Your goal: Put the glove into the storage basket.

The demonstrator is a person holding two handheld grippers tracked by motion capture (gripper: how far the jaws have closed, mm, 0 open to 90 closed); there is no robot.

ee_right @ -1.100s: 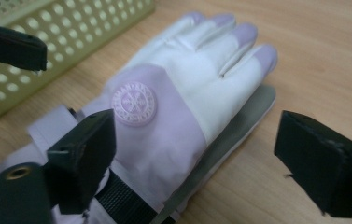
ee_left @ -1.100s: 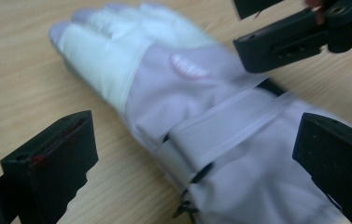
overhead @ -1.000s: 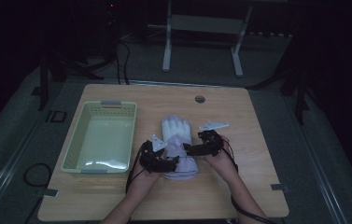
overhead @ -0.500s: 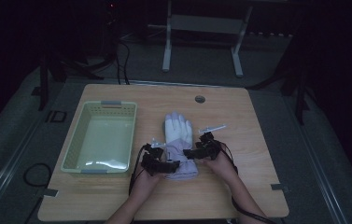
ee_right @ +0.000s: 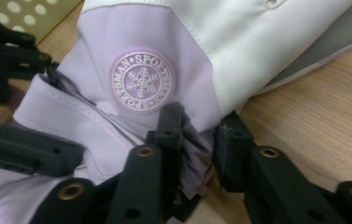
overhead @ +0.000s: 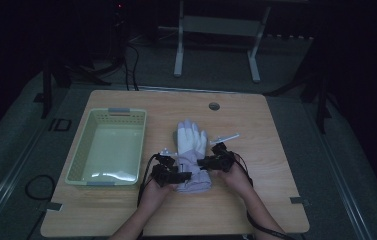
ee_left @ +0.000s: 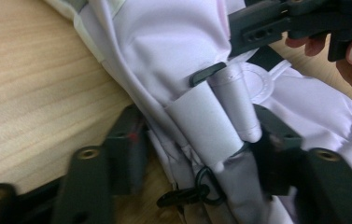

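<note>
Lilac-and-white ski glove is pinched at its near cuff.
Fabric is clamped by left gripper and right gripper, whose jaws have just been closing.

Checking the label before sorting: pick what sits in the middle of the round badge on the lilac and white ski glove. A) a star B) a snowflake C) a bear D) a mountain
B: the round badge on the lilac and white ski glove has a snowflake at its centre, ringed by lettering.
</note>
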